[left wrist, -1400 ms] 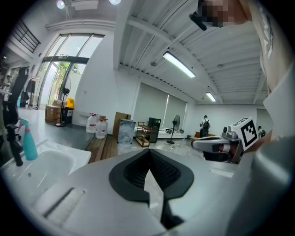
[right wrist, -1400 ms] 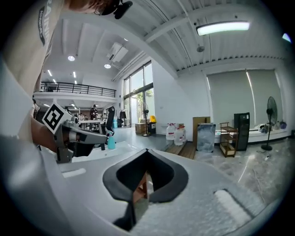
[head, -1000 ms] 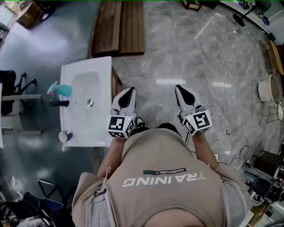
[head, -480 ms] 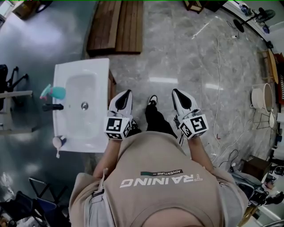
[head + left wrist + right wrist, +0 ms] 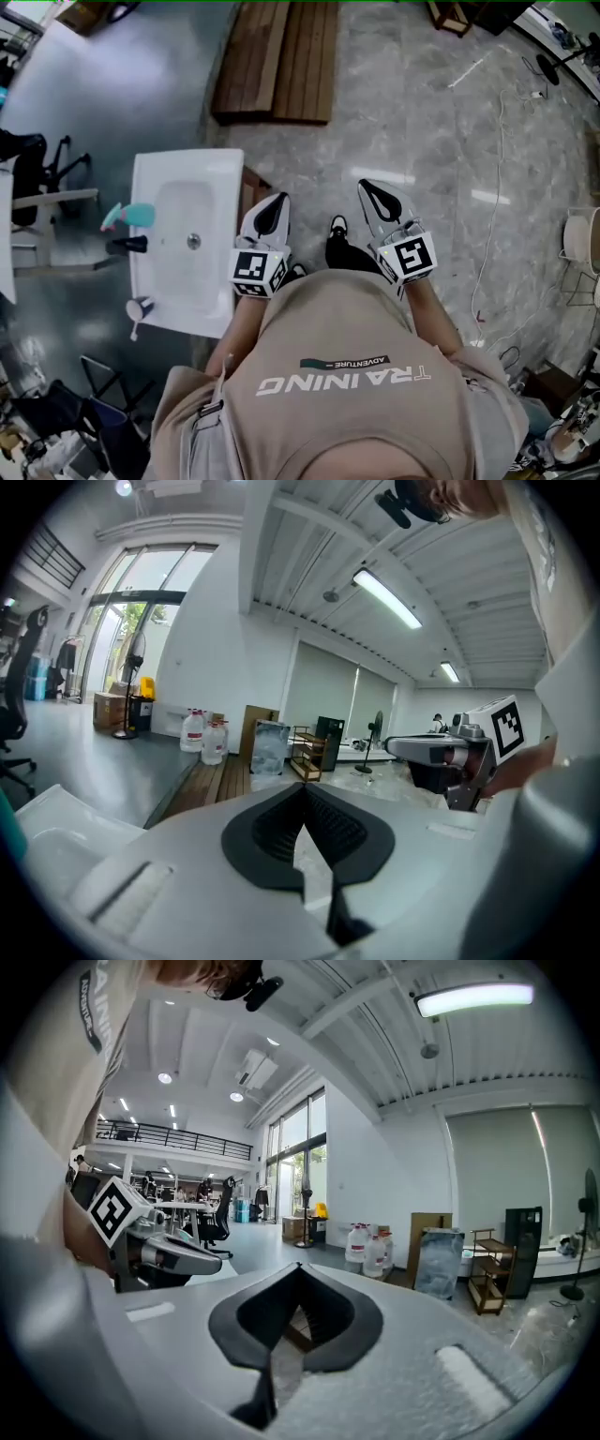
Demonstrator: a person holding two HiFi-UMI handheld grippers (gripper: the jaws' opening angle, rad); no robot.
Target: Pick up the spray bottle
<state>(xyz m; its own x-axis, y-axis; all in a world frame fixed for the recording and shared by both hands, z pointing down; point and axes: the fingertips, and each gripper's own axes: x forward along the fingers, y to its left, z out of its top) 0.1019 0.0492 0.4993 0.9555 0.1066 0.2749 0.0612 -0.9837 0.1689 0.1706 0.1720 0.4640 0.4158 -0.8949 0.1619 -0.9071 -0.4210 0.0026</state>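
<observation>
The teal spray bottle [image 5: 131,215] stands on the white sink's [image 5: 225,187] left edge. Off to its right, the left gripper [image 5: 276,204] and right gripper [image 5: 371,190] have their fingers pressed together, holding nothing.

right claw [image 5: 298,1274]: jaws together | left claw [image 5: 211,1260]: at left | water jugs [image 5: 368,1249]: ahead

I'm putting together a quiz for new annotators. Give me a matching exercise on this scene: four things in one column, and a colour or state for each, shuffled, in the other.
Things:
1. spray bottle
2. faucet
3. wooden planks
4. left gripper

Colour or state:
A. black
B. shut, nothing between the jaws
C. teal
D. brown

Pairs: 1-C, 2-A, 3-D, 4-B.
</observation>
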